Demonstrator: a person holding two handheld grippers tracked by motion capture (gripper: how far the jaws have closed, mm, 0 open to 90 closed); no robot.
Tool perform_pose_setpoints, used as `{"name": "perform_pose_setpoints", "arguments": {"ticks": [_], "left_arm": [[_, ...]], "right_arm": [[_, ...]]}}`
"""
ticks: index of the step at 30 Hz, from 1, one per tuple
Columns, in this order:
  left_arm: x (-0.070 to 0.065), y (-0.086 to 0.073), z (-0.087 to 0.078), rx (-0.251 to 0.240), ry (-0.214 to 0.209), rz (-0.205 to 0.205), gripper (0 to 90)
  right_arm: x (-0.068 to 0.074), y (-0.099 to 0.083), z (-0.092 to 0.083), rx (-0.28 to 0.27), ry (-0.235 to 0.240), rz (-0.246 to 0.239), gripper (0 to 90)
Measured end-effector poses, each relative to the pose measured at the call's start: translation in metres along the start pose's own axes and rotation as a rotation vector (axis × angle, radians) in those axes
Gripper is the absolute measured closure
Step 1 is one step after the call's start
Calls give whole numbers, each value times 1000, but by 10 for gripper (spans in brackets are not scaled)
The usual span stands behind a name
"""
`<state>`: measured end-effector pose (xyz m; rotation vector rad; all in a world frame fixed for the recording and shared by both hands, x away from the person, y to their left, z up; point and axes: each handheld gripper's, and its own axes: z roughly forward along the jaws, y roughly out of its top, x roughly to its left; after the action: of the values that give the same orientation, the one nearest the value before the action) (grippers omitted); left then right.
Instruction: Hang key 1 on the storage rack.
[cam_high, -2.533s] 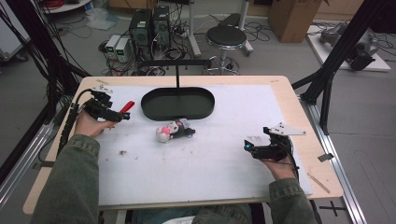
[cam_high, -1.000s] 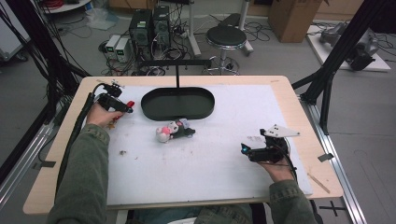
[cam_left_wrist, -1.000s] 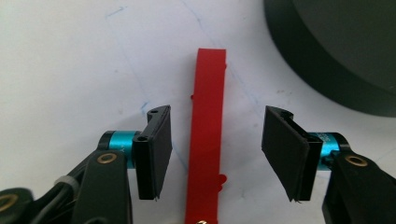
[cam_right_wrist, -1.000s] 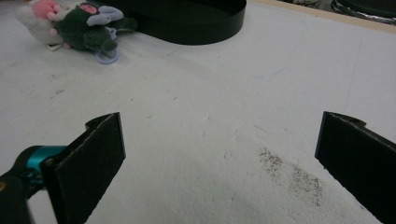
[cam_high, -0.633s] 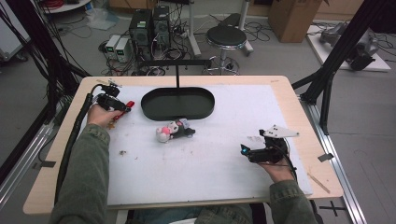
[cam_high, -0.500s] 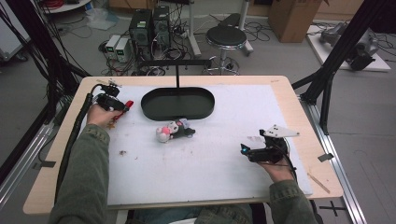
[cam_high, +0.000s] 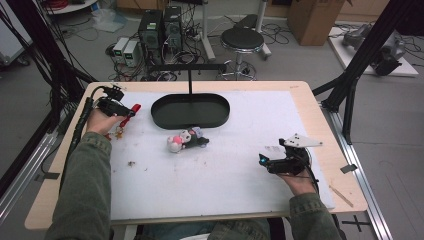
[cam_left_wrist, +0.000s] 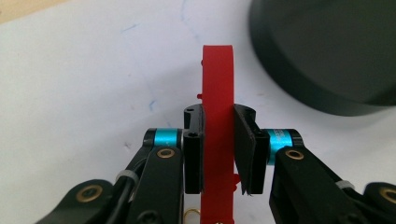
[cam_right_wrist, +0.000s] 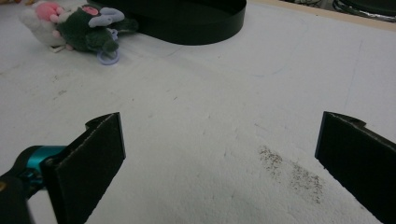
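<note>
A person sits at a table covered with a white mat (cam_high: 225, 165), holding a two-jaw gripper in each hand.

The left gripper (cam_left_wrist: 218, 149) sits at the far left of the mat. Its jaws have just been closing and are now clamped on a flat red strip (cam_left_wrist: 217, 93), which stands on edge between the two black pads and sticks out past their tips. A small gold ring (cam_left_wrist: 191, 214) shows just below the strip, near the base of the jaws. In the high view the left gripper (cam_high: 125, 111) has the red strip (cam_high: 131, 110) pointing toward a black oval tray (cam_high: 190, 120), with a small gap of mat between the strip's end and the tray's left rim. In the left gripper view the tray's dark wall (cam_left_wrist: 299, 79) curves just ahead and to the right of the strip.

The right gripper (cam_right_wrist: 219, 154) rests near the right front of the mat, its jaws spread wide with nothing between them, only bare mat with a dark smudge (cam_right_wrist: 292, 175). In the high view it (cam_high: 265, 161) lies well apart from everything else.

A small plush toy (cam_high: 186, 141), pink, white and dark green, lies on the mat just in front of the tray, between the two grippers. A lilac ring (cam_right_wrist: 107, 58) lies against it.
</note>
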<state>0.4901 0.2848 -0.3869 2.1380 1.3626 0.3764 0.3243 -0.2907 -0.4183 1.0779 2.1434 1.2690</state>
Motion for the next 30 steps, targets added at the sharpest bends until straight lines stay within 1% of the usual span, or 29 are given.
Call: {"name": "perform_pose_setpoints", "arguments": {"ticks": [3,4,5,6,7,8,11,12,14,15,18,19,20,21,22,23,24,25,26,27,28,29,30], "left_arm": [[-4,0,-10,2,16,36,746],[-4,0,-15,-8,5,34,747],[-4,0,-15,-8,5,34,747],[-5,1,-24,-19,-34,54,747],[-6,0,-30,-28,-42,70,747],[-7,0,-36,-42,-41,76,747],[-8,-1,-58,-98,-56,70,747],[-8,-2,-66,-120,-50,69,747],[-9,-2,-80,-167,-63,57,747],[-9,-3,-87,-186,-58,59,747],[-9,-3,-103,-235,-66,45,747],[-9,-3,-107,-244,-71,32,747],[-10,-4,-110,-245,-79,26,747],[-10,-4,-110,-245,-79,26,746],[-12,-4,-117,-238,-79,18,747],[-12,-4,-117,-238,-79,18,747],[-13,-4,-121,-238,-81,19,747],[-16,-3,-128,-241,-84,31,747],[-16,-3,-128,-241,-84,31,747],[-20,-1,-136,-251,-87,38,747],[-20,-1,-136,-251,-87,38,747],[-22,3,-142,-259,-98,43,747],[-22,3,-142,-259,-98,43,747]], "right_arm": [[0,0,0,-3,5,1,6],[0,0,-1,-5,6,2,5],[0,0,-1,-5,6,2,5],[1,0,-2,-8,6,1,5],[1,0,-2,-10,6,4,6],[1,0,-3,-11,6,3,6],[2,1,-2,-4,0,-7,6],[1,2,-1,-6,-1,-13,6],[2,2,-1,-8,1,-12,6],[2,3,-1,-9,2,-10,6],[1,3,-2,-16,1,-12,6],[1,4,-2,-19,3,-10,6],[1,4,-2,-22,3,-11,6],[1,4,-2,-25,7,-6,6],[1,4,-1,-27,10,-6,6],[1,4,-1,-27,10,-6,6],[0,5,1,-23,15,-6,6],[0,6,2,-25,18,-4,5],[0,7,2,-32,17,-3,6],[0,7,2,-35,21,2,6],[0,8,3,-38,23,-2,6],[0,8,3,-38,22,-1,5],[0,8,3,-40,23,5,6]]}}
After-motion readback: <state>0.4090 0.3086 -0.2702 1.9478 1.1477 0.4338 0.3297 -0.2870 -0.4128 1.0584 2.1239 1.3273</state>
